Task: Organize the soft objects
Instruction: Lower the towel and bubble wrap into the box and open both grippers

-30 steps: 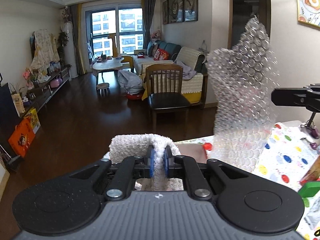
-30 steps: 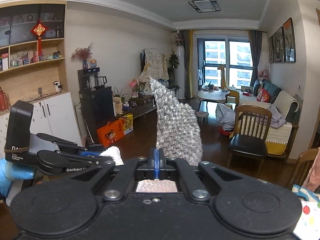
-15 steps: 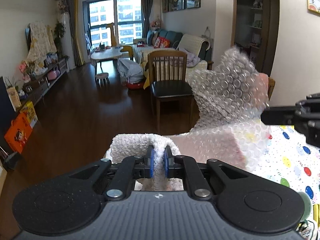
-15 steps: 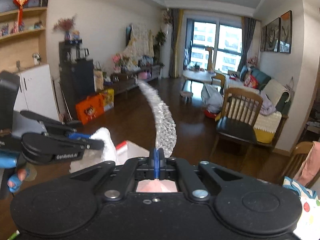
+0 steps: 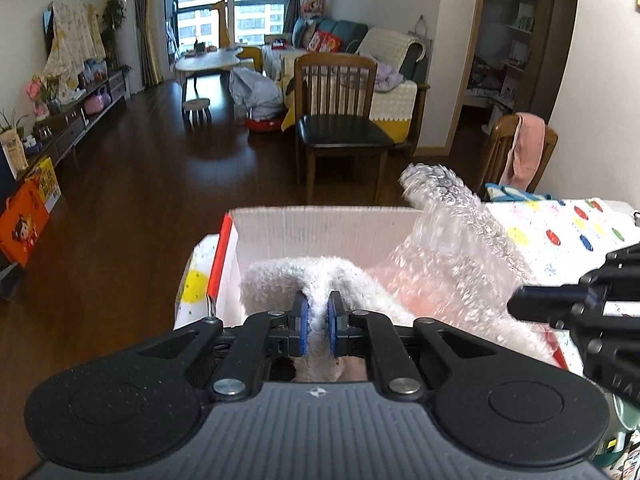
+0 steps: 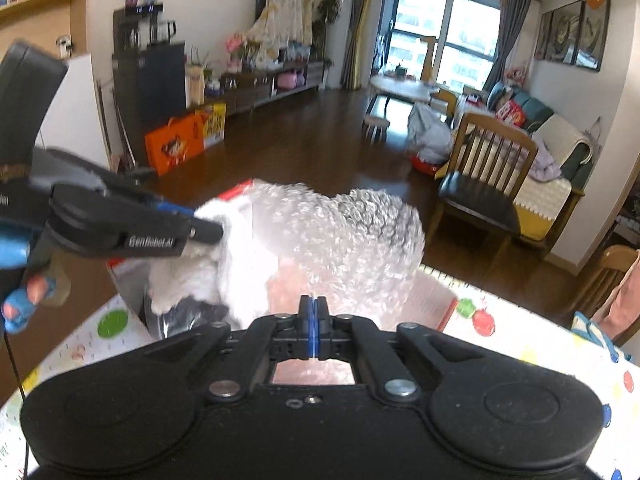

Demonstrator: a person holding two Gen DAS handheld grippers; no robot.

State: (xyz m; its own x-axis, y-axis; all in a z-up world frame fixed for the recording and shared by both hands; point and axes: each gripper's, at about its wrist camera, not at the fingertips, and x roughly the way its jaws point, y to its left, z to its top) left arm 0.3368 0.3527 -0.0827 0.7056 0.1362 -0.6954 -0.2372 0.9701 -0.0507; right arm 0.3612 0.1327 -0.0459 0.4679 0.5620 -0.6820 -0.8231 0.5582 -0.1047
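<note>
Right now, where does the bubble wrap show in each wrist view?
Left wrist view: bubble wrap right of centre, draped into the white box, beside the white fluffy cloth.
Right wrist view: bubble wrap at centre, above the right gripper.
Shared landmark: the wooden chair.

Daylight from the window [image 5: 224,0] (fisheye-bent edges), motion-blurred bubble wrap [image 6: 340,232].
</note>
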